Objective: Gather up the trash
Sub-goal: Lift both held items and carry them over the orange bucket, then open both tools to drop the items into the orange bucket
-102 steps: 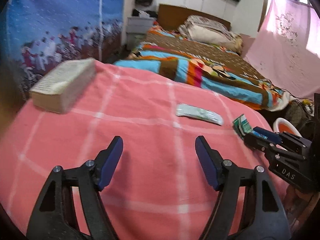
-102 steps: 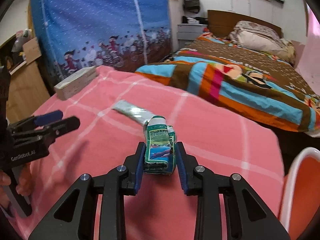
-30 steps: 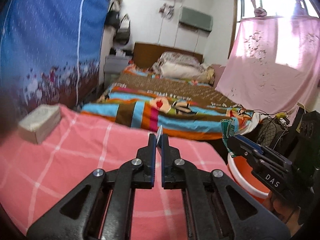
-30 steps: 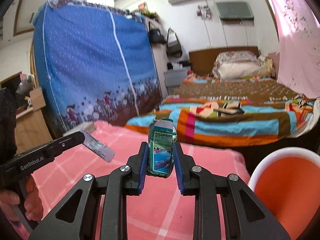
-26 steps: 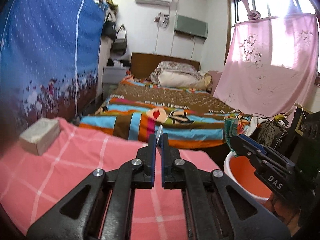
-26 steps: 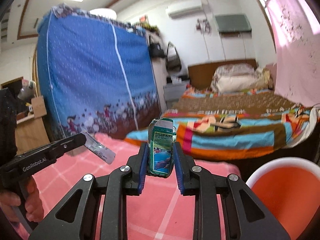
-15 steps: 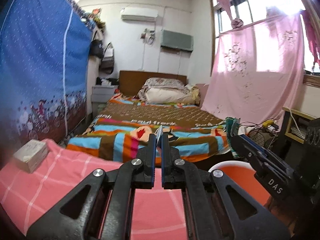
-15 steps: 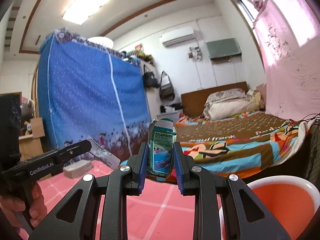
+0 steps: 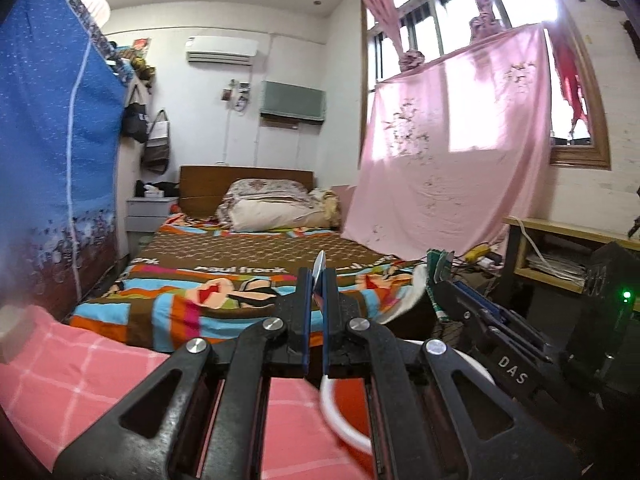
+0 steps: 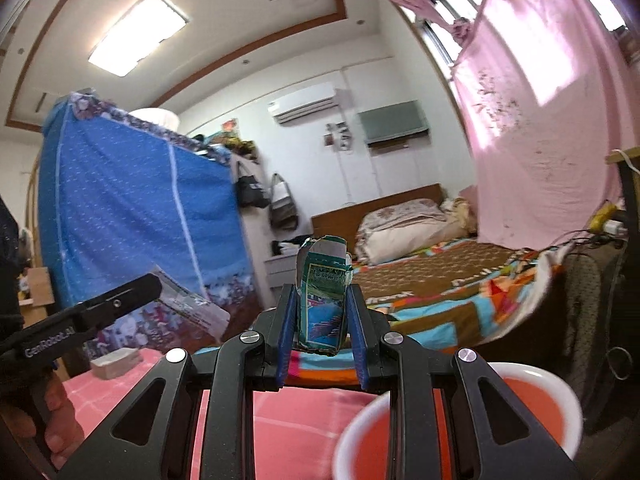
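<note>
We are holding two pieces of trash in the air, one in each gripper. Our left gripper [image 9: 315,280] is pressing its fingers almost together on a thin silver wrapper [image 9: 319,268], which is showing only its edge in the left wrist view; in the right wrist view the same wrapper [image 10: 192,304] is sticking out flat and slanting from the tip of the left gripper [image 10: 154,282]. Our right gripper [image 10: 322,312] is clamping a small crumpled green carton [image 10: 323,300] between its blue finger pads [image 10: 287,332], and the carton is standing upright with its torn top above the fingers. In the left wrist view this carton [image 9: 438,270] is appearing to the right of the left gripper, at the front of the right gripper [image 9: 452,292]. Below both grippers we are seeing an orange bin with a white rim [image 10: 532,372], standing just beside the bench, which is covered with a pink checked cloth [image 9: 72,368]. A pale block [image 10: 116,362] is lying at the far left of the bench. Behind the bench a bed with a colourful striped blanket [image 9: 224,280] is filling the middle of the room, and a pink curtain [image 9: 452,152] is hanging at the window.
</note>
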Tool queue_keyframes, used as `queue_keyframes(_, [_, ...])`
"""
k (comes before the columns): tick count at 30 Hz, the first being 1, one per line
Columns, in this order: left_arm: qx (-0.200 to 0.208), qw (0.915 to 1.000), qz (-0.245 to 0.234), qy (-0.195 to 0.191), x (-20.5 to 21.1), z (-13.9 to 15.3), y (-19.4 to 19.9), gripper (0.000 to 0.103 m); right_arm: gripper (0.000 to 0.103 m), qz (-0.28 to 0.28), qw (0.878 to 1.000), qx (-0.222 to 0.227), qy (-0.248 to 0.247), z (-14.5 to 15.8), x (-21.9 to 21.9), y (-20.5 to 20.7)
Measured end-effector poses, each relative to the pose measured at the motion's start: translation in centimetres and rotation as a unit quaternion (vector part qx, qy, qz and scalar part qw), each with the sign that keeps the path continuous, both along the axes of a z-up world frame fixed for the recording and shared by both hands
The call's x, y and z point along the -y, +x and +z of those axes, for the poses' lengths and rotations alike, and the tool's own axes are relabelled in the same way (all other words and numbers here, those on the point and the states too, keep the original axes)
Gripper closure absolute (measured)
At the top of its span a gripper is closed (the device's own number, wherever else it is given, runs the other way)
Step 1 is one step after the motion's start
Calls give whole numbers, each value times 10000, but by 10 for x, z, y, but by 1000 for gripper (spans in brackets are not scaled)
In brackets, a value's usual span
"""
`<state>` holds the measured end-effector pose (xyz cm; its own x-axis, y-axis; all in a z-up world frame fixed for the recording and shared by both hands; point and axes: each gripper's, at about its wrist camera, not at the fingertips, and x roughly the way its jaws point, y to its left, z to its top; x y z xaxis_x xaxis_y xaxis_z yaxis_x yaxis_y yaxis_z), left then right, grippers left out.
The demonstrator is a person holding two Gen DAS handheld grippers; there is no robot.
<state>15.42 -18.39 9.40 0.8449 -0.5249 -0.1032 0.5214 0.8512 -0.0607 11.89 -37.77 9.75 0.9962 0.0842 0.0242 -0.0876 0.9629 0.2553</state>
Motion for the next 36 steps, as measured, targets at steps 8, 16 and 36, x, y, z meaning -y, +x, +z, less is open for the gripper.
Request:
queue_keyframes(8, [-192,9991,-361,57,36,-13,-3,95,80,-479,9984,-277,93,-12,34,-7])
queue_keyframes(16, [-743,9959,-490,162,64,-29,9,95,79,-651,9960,-578,177,-21,50,-8])
queue_keyframes(36, [-1774,9825,-569,52,82,-46,33,80,70,-764,9867,-1373,427,-41,69,8])
